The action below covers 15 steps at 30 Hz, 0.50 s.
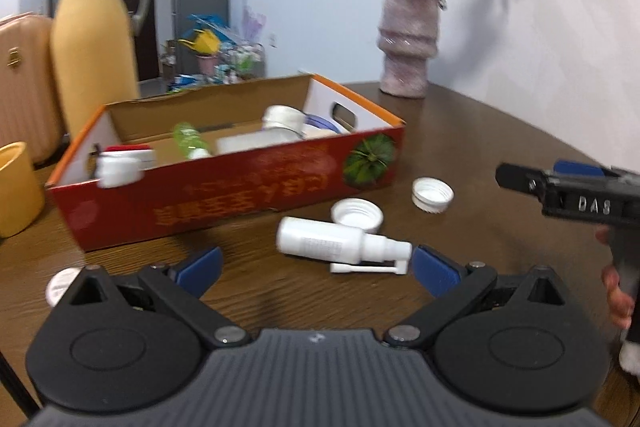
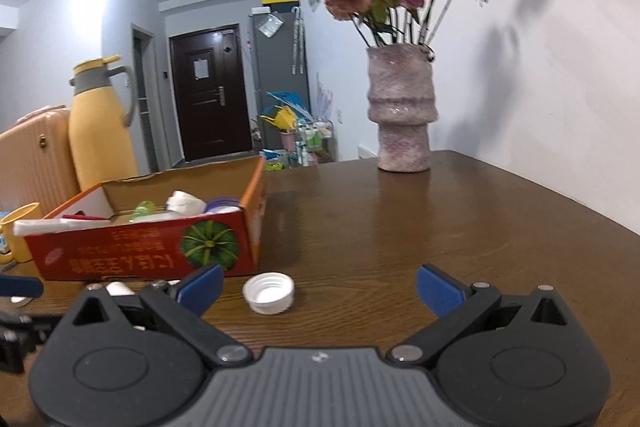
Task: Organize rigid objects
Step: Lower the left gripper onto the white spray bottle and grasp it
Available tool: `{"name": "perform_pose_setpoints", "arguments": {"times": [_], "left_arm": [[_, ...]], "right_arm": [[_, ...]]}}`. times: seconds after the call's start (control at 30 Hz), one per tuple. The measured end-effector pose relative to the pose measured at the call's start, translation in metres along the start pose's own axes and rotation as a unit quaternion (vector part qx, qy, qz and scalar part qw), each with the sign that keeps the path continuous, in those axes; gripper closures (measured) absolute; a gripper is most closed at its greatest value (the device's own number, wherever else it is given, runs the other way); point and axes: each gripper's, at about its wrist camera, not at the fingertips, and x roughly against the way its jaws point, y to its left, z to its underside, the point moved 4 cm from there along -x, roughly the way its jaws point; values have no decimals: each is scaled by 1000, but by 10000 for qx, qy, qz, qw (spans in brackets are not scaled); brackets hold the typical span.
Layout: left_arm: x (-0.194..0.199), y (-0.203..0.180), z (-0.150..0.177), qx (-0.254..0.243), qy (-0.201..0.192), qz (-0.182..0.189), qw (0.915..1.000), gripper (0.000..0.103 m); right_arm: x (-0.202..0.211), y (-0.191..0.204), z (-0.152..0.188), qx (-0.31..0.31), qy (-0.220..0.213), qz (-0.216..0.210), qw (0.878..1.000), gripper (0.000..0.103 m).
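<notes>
Both grippers hang over the counter (image 2: 400, 227) with jaws wide and nothing in them. The left gripper (image 1: 316, 267) faces a white spray bottle (image 1: 320, 241) lying just before the red box (image 1: 240, 183), two caps beside it. The right gripper (image 2: 319, 285) faces one cap (image 2: 269, 293).

You are in a lived-in home: a dark front door (image 2: 210, 93) stands at the centre left of the right wrist view, a grey fridge (image 2: 280, 79) beside it, a peach suitcase (image 2: 34, 155) at far left, and a vase of dried roses (image 2: 402, 115) on the wooden table (image 2: 440, 227).
</notes>
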Motion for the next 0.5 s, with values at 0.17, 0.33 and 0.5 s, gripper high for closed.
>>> {"name": "perform_pose_setpoints", "arguments": {"times": [0.17,0.33,0.5], "left_arm": [[-23,-17,-4,-309,183,90,9993,0],[-42,-27,-8,-495,333,249,9979,0],[-57,-30,-11,-572,454,306,9969,0]], "right_arm": [[-6,-10,0,-179,139,119,9997,0],[-9,-8,2,-140,219,111,9996,0],[-11,-2,3,-47,301,56,9995,0]]}}
